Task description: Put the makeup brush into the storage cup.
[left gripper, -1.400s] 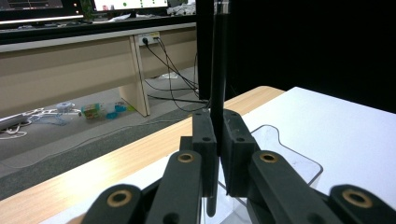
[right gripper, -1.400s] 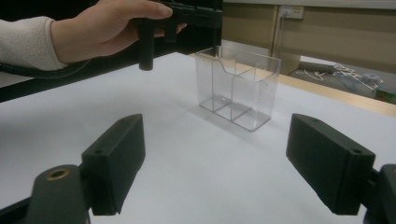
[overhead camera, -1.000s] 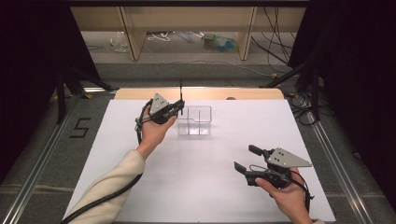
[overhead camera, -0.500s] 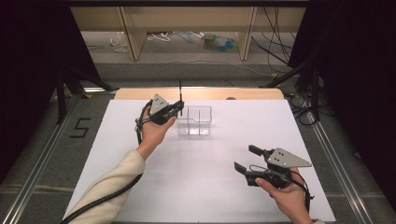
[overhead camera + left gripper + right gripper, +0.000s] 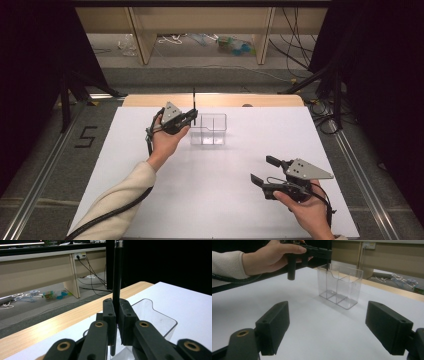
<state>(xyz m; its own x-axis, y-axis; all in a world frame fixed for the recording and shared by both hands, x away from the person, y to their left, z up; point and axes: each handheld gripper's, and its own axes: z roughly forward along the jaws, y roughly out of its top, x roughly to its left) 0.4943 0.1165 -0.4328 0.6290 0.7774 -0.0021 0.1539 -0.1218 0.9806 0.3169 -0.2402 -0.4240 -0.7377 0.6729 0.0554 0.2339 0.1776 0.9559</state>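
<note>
A clear plastic organizer box (image 5: 209, 129) with compartments stands on the white table sheet (image 5: 220, 200) toward the back middle. My left gripper (image 5: 193, 117) hovers at the box's left edge, shut on a thin black pen (image 5: 116, 280) that stands upright between its jaws. In the left gripper view the pen's lower end hangs over the box's (image 5: 155, 317) open top. My right gripper (image 5: 261, 171) rests low at the front right, jaws wide open with nothing between them. From the right gripper view the box (image 5: 340, 285) sits ahead, with the other hand (image 5: 272, 255) above it.
A wooden table edge (image 5: 215, 100) runs behind the white sheet. Beyond it are wooden bench legs (image 5: 142, 35), cables and litter on the floor. Black tripod legs (image 5: 75, 85) stand at the left and dark curtains at both sides.
</note>
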